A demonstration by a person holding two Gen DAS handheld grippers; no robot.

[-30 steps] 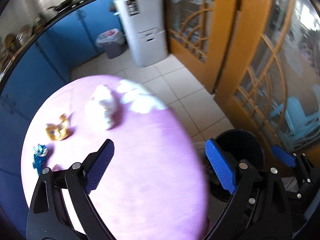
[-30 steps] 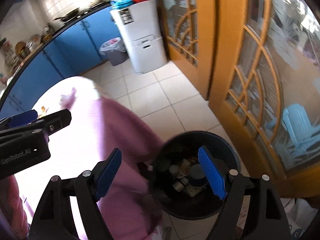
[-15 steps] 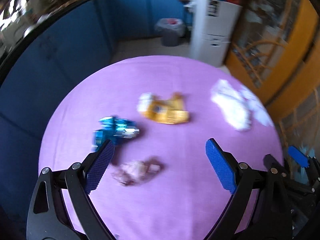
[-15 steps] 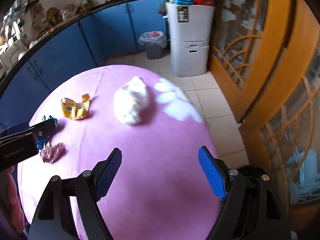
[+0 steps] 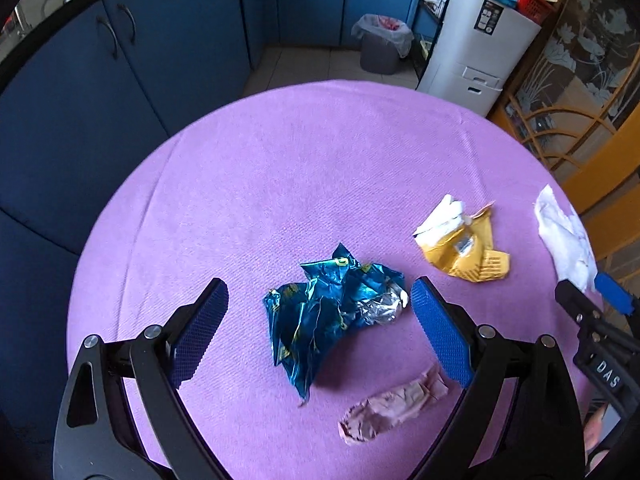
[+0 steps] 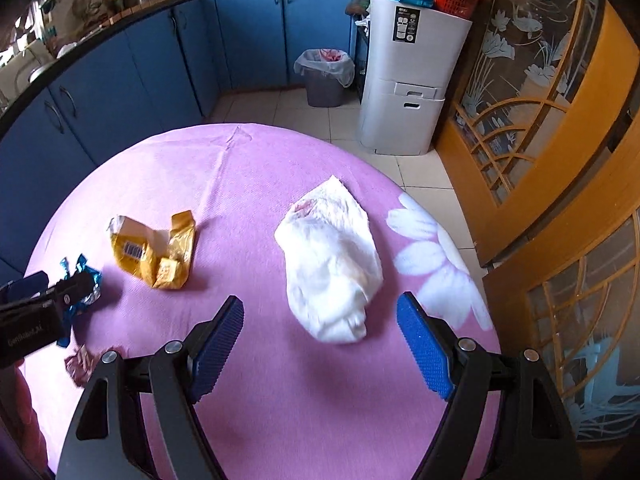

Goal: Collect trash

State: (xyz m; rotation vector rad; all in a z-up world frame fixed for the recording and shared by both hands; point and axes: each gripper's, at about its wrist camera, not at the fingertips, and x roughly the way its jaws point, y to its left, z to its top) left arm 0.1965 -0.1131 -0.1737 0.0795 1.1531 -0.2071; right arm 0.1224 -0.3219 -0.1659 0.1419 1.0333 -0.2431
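We hold the left gripper (image 5: 320, 328) over the round table's purple cloth (image 5: 320, 168) with its jaws spread wide and nothing between the pads; the crumpled blue foil wrapper (image 5: 332, 312) lies on the cloth squarely in the gap between them, its silvery end just beside the right-hand pad, though we cannot tell whether they touch. A flattened pink wrapper (image 5: 392, 408) lies nearer to us than the jaws, beneath the right-hand finger, and the yellow packet (image 5: 464, 248) sits beyond and to the right of that finger, apart from the blue foil. Our right gripper (image 6: 320, 348) is likewise wide open and empty above the cloth, and the white crumpled bag (image 6: 332, 264) lies just ahead of the gap between its jaws, its near end reaching in between the fingertips. From this side the yellow packet rests ahead and to the left of the left-hand pad, with the left gripper's body farther left over the blue foil. Beyond the table stand blue cabinets (image 6: 248, 36), a lined grey bin (image 6: 326, 76) and a white drawer unit (image 6: 408, 80).
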